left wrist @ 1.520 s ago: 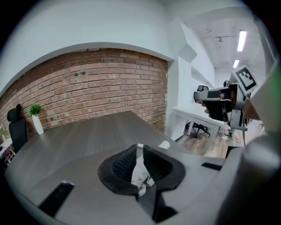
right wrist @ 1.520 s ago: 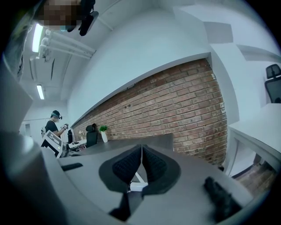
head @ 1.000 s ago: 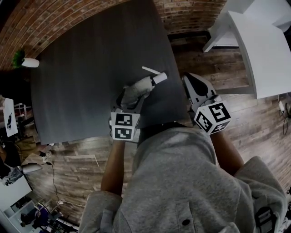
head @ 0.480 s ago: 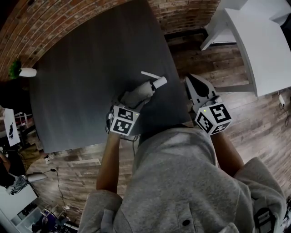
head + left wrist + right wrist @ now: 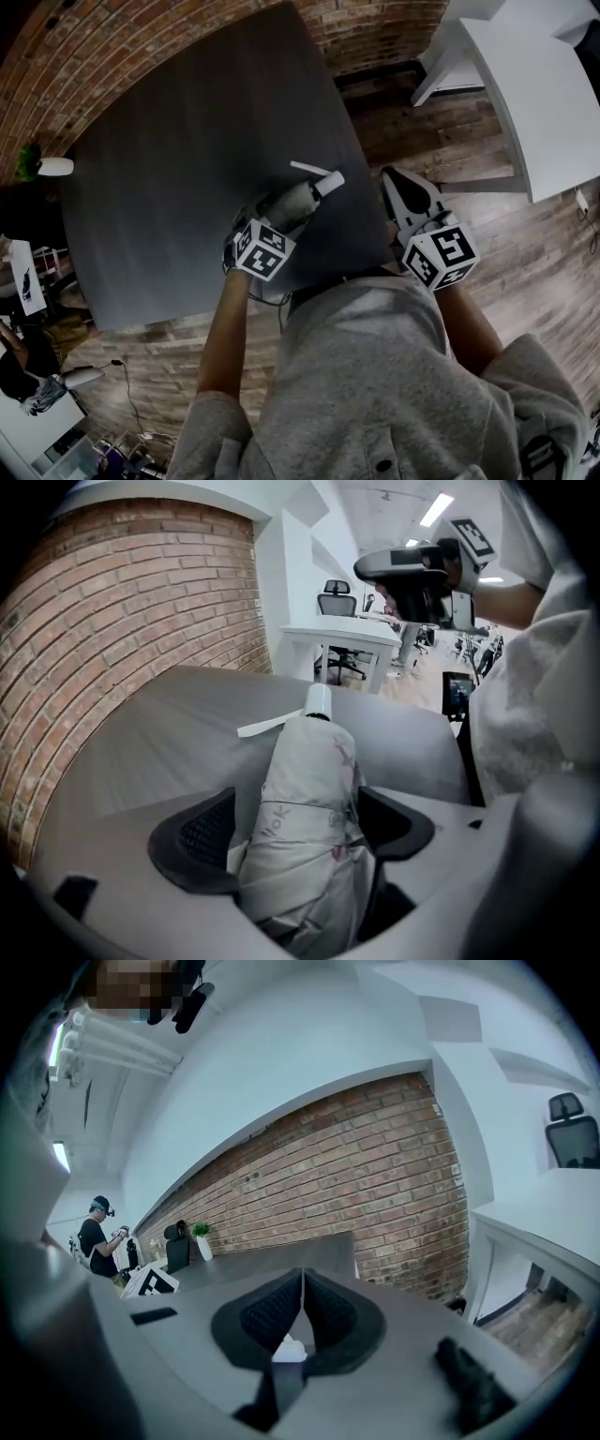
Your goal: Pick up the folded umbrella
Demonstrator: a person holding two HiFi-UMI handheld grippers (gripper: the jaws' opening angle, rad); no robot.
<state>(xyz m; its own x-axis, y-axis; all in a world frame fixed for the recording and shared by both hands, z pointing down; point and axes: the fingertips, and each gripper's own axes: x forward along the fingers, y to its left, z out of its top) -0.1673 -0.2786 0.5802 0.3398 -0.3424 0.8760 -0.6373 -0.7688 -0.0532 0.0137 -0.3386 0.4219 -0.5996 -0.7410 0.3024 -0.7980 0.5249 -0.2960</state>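
Note:
The folded umbrella (image 5: 298, 198), pale with a white cap, lies on the dark grey table (image 5: 178, 122) near its front right corner. My left gripper (image 5: 270, 214) points steeply down over its near end. In the left gripper view the umbrella (image 5: 305, 789) runs lengthwise between the jaws of my left gripper (image 5: 302, 829), which are opening; a gap shows at the left pad, so the pads do not press on it. My right gripper (image 5: 398, 183) hovers off the table's right edge with its jaws shut and empty. The right gripper view shows my right gripper (image 5: 302, 1283) with its pads together.
A white table (image 5: 548, 89) stands at the right over the wood floor. A small potted plant (image 5: 39, 167) sits on the dark table's far left corner. A brick wall (image 5: 141, 37) runs behind it. A person (image 5: 97, 1241) stands far off.
My left gripper has sunk toward the table and rolled, its marker cube turning. The umbrella has come down with it onto the tabletop. My right gripper has stayed put.

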